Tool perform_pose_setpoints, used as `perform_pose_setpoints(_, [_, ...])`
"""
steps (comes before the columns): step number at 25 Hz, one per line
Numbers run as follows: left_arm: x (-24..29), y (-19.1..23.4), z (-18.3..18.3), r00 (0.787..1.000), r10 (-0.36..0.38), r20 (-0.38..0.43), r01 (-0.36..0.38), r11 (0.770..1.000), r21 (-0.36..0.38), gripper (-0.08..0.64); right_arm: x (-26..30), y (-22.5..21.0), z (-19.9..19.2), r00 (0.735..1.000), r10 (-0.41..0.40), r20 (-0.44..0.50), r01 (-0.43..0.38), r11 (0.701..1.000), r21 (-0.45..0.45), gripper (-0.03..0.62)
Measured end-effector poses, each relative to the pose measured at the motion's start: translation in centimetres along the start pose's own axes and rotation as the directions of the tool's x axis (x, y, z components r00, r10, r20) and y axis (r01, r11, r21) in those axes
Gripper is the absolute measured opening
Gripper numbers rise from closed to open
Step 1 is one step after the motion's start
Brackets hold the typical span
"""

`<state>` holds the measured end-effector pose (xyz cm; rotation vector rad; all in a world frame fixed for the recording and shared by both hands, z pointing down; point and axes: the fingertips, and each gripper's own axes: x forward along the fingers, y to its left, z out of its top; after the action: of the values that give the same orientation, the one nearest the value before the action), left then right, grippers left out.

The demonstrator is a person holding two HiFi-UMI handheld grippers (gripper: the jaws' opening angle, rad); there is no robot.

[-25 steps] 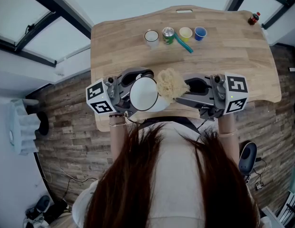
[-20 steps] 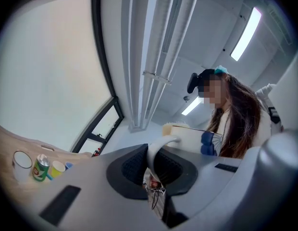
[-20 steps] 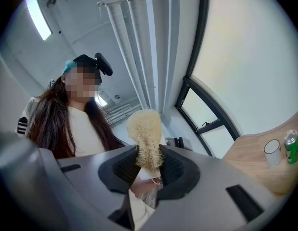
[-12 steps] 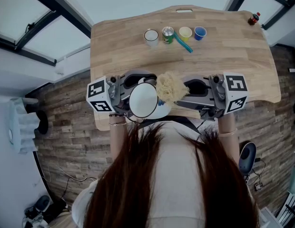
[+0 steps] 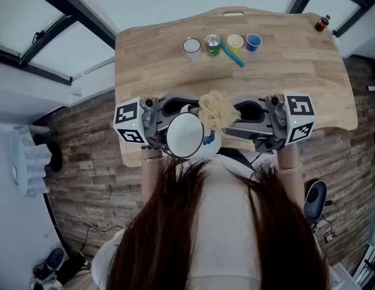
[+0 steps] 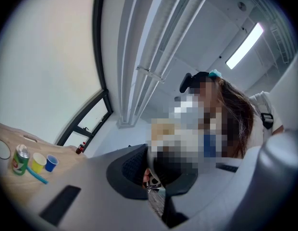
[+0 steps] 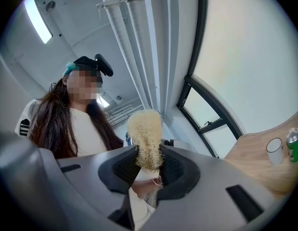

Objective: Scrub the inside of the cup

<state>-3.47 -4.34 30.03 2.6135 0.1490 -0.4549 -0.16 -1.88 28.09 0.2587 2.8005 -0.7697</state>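
In the head view a white cup (image 5: pixel 185 135) with a blue mark on its side is held over the table's near edge, mouth facing up, with my left gripper (image 5: pixel 170 121) shut on it. A pale yellow fibrous scrubber (image 5: pixel 216 110) is clamped in my right gripper (image 5: pixel 234 119) and touches the cup's upper right rim from outside. The right gripper view shows the scrubber (image 7: pixel 145 134) sticking up between the shut jaws of the right gripper (image 7: pixel 149 165). A mosaic patch hides the cup in the left gripper view.
At the far side of the wooden table (image 5: pixel 296 71) stand a white cup (image 5: pixel 192 46), a green can (image 5: pixel 213 44), a yellow cup (image 5: pixel 235 42) and a blue cup (image 5: pixel 254 41), with a teal stick (image 5: pixel 234 57) lying in front. A small dark bottle (image 5: pixel 322 23) stands at the far right corner.
My left gripper has shifted slightly right and brought the cup nearer to the person, so its rim now lies under the scrubber's edge. The right gripper has barely moved.
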Motion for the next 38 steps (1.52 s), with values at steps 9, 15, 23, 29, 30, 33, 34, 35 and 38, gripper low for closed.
perform_pose_setpoints(9, [0.4,-0.2,-0.2,1.0,-0.014,-0.015,0.014,1.0,-0.004,0.028,0.0,-0.5,0.0,1.0,-0.023,0.009,0.023,1.0,-0.004,0.104])
perform_pose_setpoints(15, [0.5,-0.2,-0.3,1.0,-0.005,-0.029,0.005,1.0,-0.003,0.028,0.0,-1.0,0.0,0.998,-0.056,0.009,0.056,0.998,-0.011,0.104])
perform_pose_setpoints(23, [0.7,0.0,-0.7,0.999,0.014,-0.049,-0.013,1.0,0.005,0.028,-0.2,-1.7,-0.2,0.994,-0.107,0.006,0.107,0.994,-0.031,0.101])
perform_pose_setpoints(29, [0.4,1.1,-0.7,0.996,0.08,-0.031,-0.079,0.997,0.028,0.028,-0.9,-2.3,-0.1,0.988,-0.157,0.012,0.157,0.986,-0.048,0.098])
perform_pose_setpoints(30, [0.3,1.3,-0.6,0.995,0.094,-0.025,-0.093,0.995,0.03,0.029,-1.0,-2.4,-0.1,0.986,-0.167,0.012,0.168,0.984,-0.054,0.098])
perform_pose_setpoints(33, [-0.1,2.0,-0.3,0.991,0.133,-0.005,-0.133,0.991,0.033,0.028,-1.2,-2.6,0.2,0.981,-0.194,0.011,0.194,0.978,-0.076,0.097])
perform_pose_setpoints(34, [-0.3,2.2,-0.2,0.989,0.146,0.001,-0.146,0.989,0.033,0.028,-1.3,-2.7,0.3,0.98,-0.199,0.011,0.199,0.977,-0.082,0.097])
perform_pose_setpoints(35, [-0.5,2.5,-0.1,0.987,0.158,0.006,-0.158,0.987,0.033,0.029,-1.3,-2.7,0.4,0.979,-0.202,0.012,0.202,0.975,-0.087,0.097])
perform_pose_setpoints(38, [-0.8,3.0,0.2,0.981,0.192,0.013,-0.192,0.981,0.039,0.029,-1.3,-2.8,0.6,0.976,-0.216,0.009,0.216,0.971,-0.1,0.097])
